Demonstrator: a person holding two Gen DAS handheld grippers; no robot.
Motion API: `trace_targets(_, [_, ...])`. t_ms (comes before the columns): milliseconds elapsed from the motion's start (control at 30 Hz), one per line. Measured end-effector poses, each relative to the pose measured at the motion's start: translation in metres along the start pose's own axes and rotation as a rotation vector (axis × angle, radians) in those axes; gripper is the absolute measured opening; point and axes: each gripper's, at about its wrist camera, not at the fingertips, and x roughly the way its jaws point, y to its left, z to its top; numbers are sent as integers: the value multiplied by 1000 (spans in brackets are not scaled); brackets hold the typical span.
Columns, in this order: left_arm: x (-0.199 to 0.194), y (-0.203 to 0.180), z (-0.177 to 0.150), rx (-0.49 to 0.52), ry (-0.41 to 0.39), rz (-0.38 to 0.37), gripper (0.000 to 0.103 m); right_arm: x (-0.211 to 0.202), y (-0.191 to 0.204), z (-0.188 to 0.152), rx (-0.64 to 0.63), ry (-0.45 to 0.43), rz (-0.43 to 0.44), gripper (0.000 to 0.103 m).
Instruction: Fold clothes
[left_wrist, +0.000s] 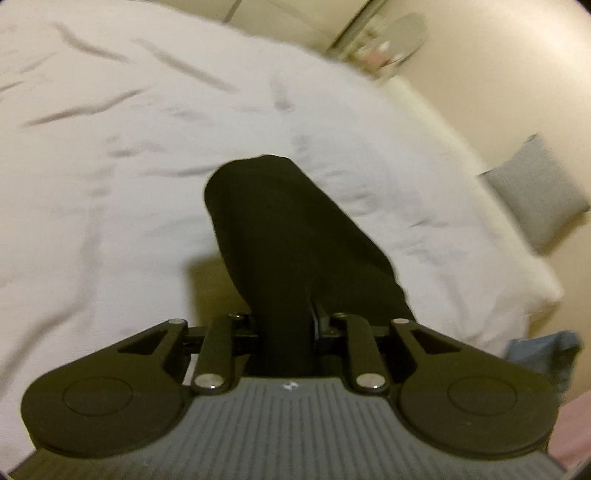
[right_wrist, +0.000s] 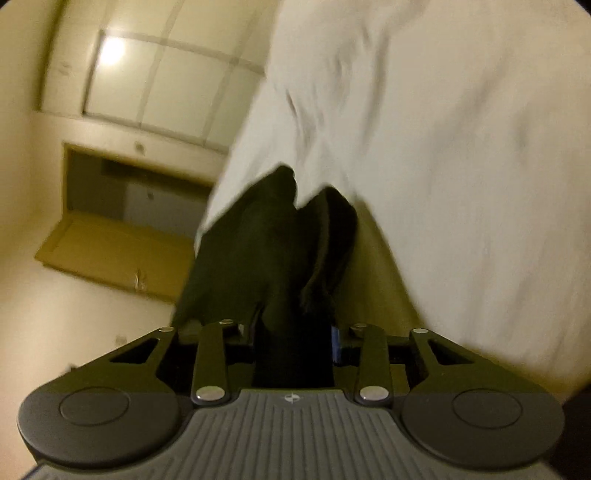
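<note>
The left hand-held gripper (left_wrist: 286, 325) is closed on a black garment (left_wrist: 284, 229), which hangs out over the white bed (left_wrist: 110, 147). The right hand-held gripper (right_wrist: 295, 332) likewise pinches bunched black cloth (right_wrist: 273, 240) near the bed's edge, beside a brown door (right_wrist: 122, 243).

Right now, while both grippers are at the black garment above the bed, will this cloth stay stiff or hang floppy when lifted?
Probably floppy: the black garment droops in soft folds from the left gripper and bunches at the right gripper. It seems light, since it hangs freely above the white bed sheet. Loose parts may swing or drag.
</note>
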Motion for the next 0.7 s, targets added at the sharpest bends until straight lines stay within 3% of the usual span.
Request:
trace_targets(33, [9,9,-4,-24,37,34,28,10,-4,-6,10,30,-24,47])
trace_targets(67, [15,16,-10,-50,56,52,30,19,-9,-12,21,60,-49,49])
trace_targets(133, [10,13,-15,-45,34,57,31,19,-7,-12,-6,66,-58,50])
trace_targets(200, [-4,2,-17,-15,1,89,35,7,1,-7,-62,40,-84,59])
trace_targets(300, [-23,-34,-21,125,-73,279,31,-21,9,0,-156,-34,-167,70])
trace_targets(367, [-39,-58,-31,247,-133,382,31,-35,12,3,-203,-54,-195,70])
trace_targets(400, [-45,-65,-35,264,-140,381,31,-41,14,2,-226,-53,-198,70])
trace_targets(500, [-45,-77,-47,236,-83,280,31,-52,15,-2,-263,-38,-197,67])
trace_targets(567, [-34,-86,-61,243,-28,315,31,-42,16,3,-259,-17,-199,60])
trace_targets(700, [-18,-94,-79,241,55,367,31,-41,17,-4,-273,14,-216,58])
